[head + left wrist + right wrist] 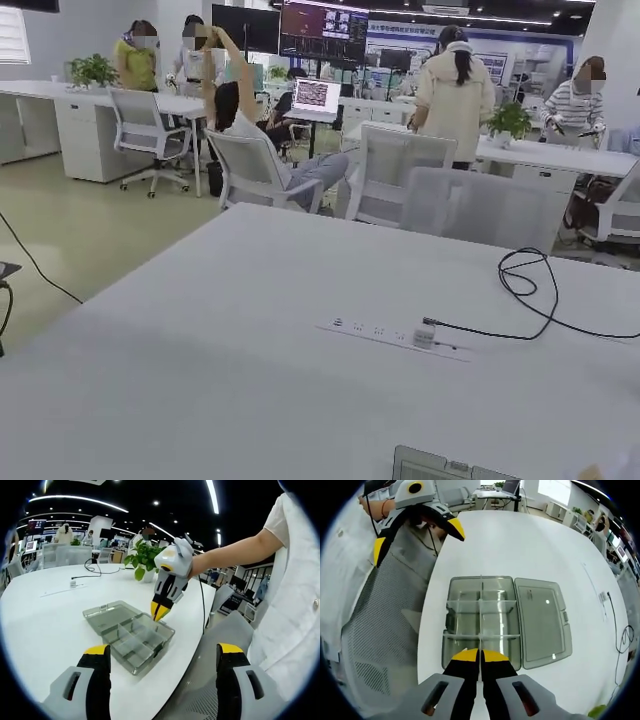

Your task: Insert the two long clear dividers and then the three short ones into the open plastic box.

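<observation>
Right gripper [480,655], lower centre, jaws tip-to-tip over the box [448,600], we judge pressing a divider [495,601] home, any hold unclear; left gripper [163,650] wide open, empty, held aside.

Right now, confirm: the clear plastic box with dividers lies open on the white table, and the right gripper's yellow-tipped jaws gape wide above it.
Wrong on the jaws: the right gripper view shows the right gripper shut, tips together, above the clear plastic box. The rest stands.

White sleeve [282,517]; grey right gripper [160,612], yellow-tipped jaws.
</observation>
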`<state>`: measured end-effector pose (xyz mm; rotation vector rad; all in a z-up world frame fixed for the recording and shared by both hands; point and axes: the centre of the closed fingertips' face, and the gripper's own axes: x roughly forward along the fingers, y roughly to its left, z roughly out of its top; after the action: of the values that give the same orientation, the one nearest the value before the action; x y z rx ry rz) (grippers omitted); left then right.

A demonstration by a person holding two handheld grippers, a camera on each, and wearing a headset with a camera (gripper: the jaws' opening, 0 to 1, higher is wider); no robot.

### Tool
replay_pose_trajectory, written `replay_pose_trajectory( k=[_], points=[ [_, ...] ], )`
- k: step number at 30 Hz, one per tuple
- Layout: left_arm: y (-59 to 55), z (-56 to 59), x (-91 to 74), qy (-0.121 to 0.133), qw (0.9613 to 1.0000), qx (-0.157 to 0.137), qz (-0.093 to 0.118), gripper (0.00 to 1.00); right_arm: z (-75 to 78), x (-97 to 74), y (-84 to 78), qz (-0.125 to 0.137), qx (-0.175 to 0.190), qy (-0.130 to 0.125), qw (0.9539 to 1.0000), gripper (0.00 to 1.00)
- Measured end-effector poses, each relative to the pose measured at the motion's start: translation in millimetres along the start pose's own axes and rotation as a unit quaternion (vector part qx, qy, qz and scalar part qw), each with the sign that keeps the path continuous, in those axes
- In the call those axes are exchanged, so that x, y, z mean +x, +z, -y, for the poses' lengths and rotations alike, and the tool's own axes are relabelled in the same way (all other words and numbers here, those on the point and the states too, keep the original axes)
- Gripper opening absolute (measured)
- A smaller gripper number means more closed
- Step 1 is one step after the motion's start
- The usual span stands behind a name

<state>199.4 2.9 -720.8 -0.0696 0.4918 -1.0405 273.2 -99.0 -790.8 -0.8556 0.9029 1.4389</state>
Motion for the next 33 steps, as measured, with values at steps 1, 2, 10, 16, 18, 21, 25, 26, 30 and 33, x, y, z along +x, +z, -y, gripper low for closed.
replay_pose_trajectory(
  k=[1,2,10,16,18,21,25,26,30,33],
  points=[
    [-0.1,0.0,0.0,0.000,1.0000,0.000,0.000,0.89,-0.2,2.0,-0.8,0.000,0.001,-0.001,1.0000,0.03],
    [-0.8,0.1,-0.3,0.000,1.0000,-0.001,-0.001,0.89,-0.3,4.2,-1.8,0.001,-0.004,-0.002,1.0000,0.03],
    [-2.2,-0.9,-1.0,0.001,1.0000,0.000,-0.003,0.91,1.1,16.1,-7.4,-0.002,-0.015,-0.009,0.9998,0.03],
    [-2.4,-2.1,-2.7,0.002,1.0000,-0.002,-0.004,0.91,1.8,21.9,-10.7,-0.007,-0.013,-0.009,0.9998,0.03],
    [-2.5,-2.2,-3.0,0.003,1.0000,-0.002,-0.004,0.91,1.7,23.7,-11.8,-0.009,-0.015,-0.009,0.9998,0.03],
    [-3.3,-3.0,-3.7,0.004,1.0000,-0.004,-0.004,0.91,1.7,25.7,-13.2,-0.009,-0.014,-0.009,0.9998,0.03],
    [-2.8,-3.1,-3.9,0.005,1.0000,-0.004,-0.003,0.91,1.8,25.7,-13.3,-0.005,-0.011,-0.009,0.9999,0.03],
    [-3.0,-3.3,-3.7,0.005,1.0000,-0.005,-0.003,0.91,1.9,26.1,-13.5,-0.004,-0.009,-0.009,0.9999,0.03],
    [-1.8,-3.7,-3.2,0.004,1.0000,-0.006,-0.001,0.91,1.5,26.5,-13.5,-0.006,-0.005,-0.008,0.9999,0.03],
    [-2.8,-3.8,-3.3,0.004,1.0000,-0.005,-0.003,0.91,0.1,28.5,-19.1,-0.020,-0.016,-0.011,0.9996,0.08]
  ],
)
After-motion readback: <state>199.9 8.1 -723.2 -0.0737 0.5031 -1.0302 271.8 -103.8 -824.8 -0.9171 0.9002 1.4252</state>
